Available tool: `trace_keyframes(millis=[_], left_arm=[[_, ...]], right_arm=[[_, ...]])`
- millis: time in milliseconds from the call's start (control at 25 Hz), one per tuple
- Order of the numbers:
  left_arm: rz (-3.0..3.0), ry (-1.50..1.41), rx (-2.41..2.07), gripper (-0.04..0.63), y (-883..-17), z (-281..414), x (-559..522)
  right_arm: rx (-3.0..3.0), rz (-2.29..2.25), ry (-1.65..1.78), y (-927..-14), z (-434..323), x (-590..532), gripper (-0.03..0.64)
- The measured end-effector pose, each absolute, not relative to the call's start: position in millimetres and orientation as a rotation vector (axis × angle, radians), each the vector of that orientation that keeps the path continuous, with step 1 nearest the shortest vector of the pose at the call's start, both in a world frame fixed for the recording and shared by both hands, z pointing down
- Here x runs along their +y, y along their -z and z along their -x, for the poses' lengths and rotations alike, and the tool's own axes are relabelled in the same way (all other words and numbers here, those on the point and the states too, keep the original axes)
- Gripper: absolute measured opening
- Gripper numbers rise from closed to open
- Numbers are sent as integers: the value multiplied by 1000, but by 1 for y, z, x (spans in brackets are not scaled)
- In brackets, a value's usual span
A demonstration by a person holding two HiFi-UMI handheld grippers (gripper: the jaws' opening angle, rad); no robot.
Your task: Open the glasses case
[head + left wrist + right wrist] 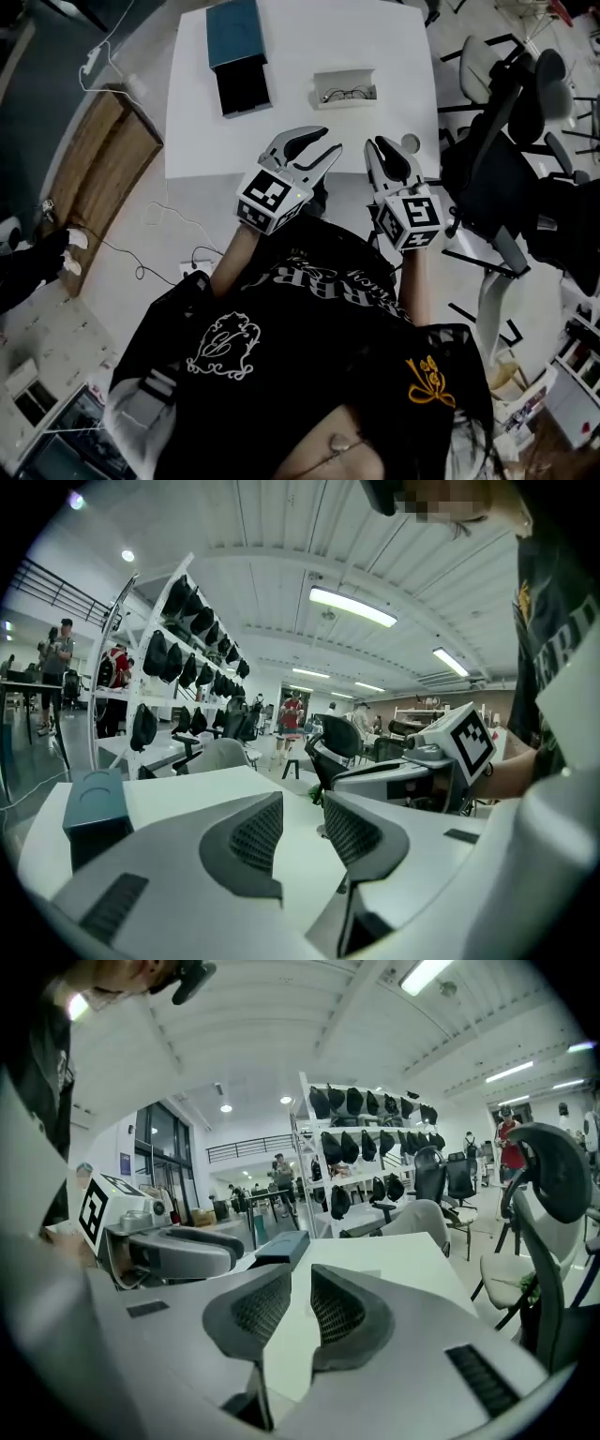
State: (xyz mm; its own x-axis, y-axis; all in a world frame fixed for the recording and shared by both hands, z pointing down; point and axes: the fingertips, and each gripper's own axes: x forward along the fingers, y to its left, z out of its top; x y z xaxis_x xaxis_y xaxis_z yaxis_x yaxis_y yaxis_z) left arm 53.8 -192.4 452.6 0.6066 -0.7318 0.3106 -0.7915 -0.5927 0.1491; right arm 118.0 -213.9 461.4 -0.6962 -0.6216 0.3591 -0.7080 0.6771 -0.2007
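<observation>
White glasses case [345, 78] open on table [394, 47], left gripper [332, 140] spread, right gripper [375, 144] narrowly parted, both empty

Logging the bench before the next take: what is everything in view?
table: one, white, ahead of the person
glasses case: one, white, open at table's middle
glasses: one pair, dark, inside the case
teal box: one, teal, table's far left
black tray: one, black, at the box's near side
office chairs: several, black and white, right of table
left claw: one, white-grey, open, empty, above table's near edge
right claw: one, white-grey, narrowly open, empty, beside the left
</observation>
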Motion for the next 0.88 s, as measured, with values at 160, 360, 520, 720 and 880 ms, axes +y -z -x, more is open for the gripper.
trace_keyframes(millis=[160,360,520,720,880], left_arm=[[-2583,-315,-1258,146,-441,-67,-161],[-2552,-339,-1254,141,-446,-84,-115],[-2544,-407,-1254,140,-450,-98,-86],[-2524,-387,-1257,135,-443,-101,-65],[-2500,-351,-1269,124,-440,-99,-53]], right_arm=[[-2664,-1091,-460,-453,-139,-178,78],[-2700,-1148,-530,-445,-162,-133,69],[-2722,-1179,-579,-448,-178,-103,66],[-2728,-1180,-639,-454,-182,-78,63],[-2744,-1179,-670,-452,-180,-68,61]])
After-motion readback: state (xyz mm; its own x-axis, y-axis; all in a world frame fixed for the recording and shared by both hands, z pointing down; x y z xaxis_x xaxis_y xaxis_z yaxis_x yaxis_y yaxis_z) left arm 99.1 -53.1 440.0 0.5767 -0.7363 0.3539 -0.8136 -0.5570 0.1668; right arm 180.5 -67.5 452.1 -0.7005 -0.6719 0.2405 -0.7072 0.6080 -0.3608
